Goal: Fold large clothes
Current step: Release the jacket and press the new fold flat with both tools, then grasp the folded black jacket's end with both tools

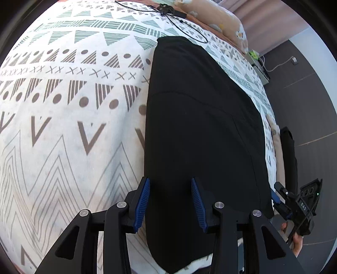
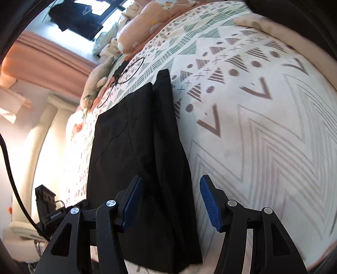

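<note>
A black garment [image 1: 202,130] lies flat on the patterned bedspread [image 1: 63,126], folded lengthwise into a long strip. My left gripper [image 1: 170,202] is open, its blue pads [image 1: 143,202] spread above the near end of the garment. The right gripper shows at the left view's right edge [image 1: 280,200], at the garment's near right corner. In the right wrist view the garment [image 2: 139,147] runs away from me with a folded layer along its right side. My right gripper [image 2: 170,202] is open over its near end, holding nothing.
A black cable loop with a small device [image 1: 168,10] lies on the bedspread beyond the garment. Peach pillows [image 2: 147,21] sit at the bed's far end. Dark floor [image 1: 305,105] lies beside the bed. The bedspread [image 2: 263,137] stretches wide beside the garment.
</note>
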A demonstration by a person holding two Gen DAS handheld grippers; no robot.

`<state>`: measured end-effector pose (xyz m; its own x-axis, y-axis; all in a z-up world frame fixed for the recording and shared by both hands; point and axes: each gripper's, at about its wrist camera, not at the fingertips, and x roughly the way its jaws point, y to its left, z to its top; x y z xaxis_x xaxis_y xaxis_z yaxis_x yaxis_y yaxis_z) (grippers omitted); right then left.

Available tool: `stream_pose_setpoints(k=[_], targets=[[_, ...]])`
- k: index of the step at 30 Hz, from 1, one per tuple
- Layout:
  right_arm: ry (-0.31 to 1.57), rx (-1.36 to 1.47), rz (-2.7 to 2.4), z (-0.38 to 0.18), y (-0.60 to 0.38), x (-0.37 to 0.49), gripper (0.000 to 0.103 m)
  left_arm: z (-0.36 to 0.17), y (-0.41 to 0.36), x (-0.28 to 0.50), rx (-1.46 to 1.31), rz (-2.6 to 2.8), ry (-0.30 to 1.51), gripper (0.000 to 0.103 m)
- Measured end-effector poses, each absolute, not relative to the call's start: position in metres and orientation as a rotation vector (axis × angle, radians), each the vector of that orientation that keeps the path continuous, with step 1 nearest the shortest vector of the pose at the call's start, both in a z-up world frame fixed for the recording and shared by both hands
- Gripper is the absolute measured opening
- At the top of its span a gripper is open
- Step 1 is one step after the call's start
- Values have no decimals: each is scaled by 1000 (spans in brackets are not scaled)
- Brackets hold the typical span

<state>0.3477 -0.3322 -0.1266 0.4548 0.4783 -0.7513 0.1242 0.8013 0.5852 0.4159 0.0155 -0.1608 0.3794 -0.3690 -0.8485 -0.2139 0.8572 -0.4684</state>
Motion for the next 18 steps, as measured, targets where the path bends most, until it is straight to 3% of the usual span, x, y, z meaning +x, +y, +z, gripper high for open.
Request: stream_pose_setpoints(k=[6,10,18], targets=[[1144,631,311,-139,-329,391,58,-164,25,438,-565,-87,1177,43],[1157,637,338,-149,-330,419,73,-167,30,455,-553,-72,1170,60],[1208,693,498,-171,-322,466,73,-178,43,491,-595,-74,1156,60]])
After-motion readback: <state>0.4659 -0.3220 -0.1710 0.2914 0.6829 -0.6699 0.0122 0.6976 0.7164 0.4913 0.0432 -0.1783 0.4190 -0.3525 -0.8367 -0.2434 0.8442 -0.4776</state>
